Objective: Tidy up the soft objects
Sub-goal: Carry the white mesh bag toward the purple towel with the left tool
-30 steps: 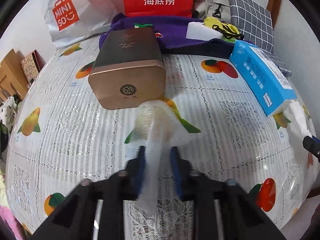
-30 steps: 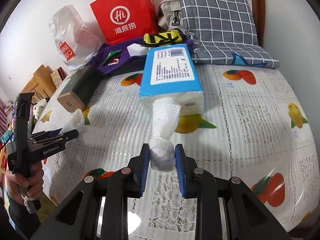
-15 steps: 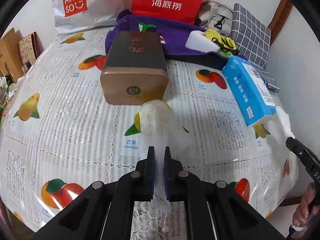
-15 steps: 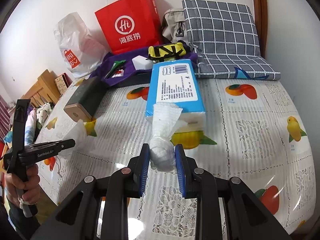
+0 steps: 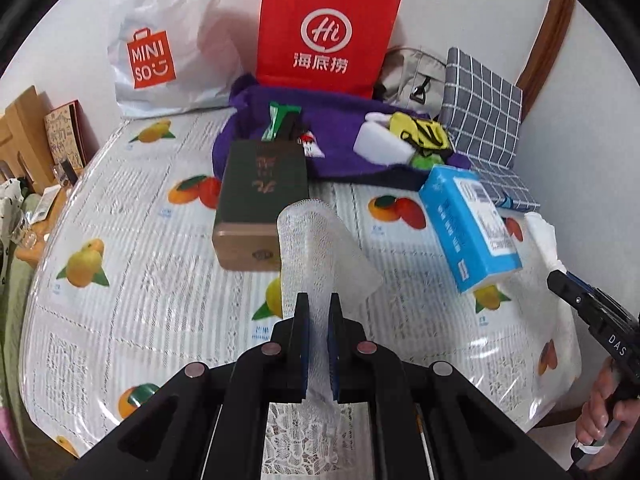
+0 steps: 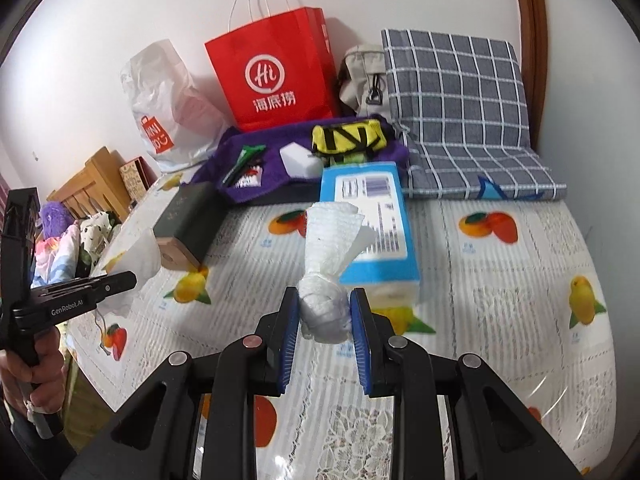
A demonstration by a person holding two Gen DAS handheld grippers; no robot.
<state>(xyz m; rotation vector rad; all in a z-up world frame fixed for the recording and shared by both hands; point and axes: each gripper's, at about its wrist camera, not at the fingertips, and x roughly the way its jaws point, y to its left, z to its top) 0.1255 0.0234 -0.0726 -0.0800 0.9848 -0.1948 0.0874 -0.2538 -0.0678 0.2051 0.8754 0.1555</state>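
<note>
Progress: early, by judgement; two tissues held off the table, nothing visibly sorted.
Table (image 5: 120,248): fruit-print cover, fills frame centre.
Room: red paper bag (image 5: 328,28) at the top, against the wall.
Left gripper (image 5: 318,336): jaws pinching embossed tissue (image 5: 316,248).
Right gripper (image 6: 325,320): jaws pinching bunched tissue (image 6: 324,308).

Each gripper is matte black plastic, its two angular arms carrying round silver screw heads. The left gripper (image 5: 318,316) has slim black fingers (image 5: 301,344) with dark blue pads. The right gripper (image 6: 325,322) bears brighter blue ribbed pads on its fingers (image 6: 289,344). White lettering marks both bodies ("GenRobot.AI" on the left one). White bands circle the handles near each hand (image 6: 34,376).
</note>
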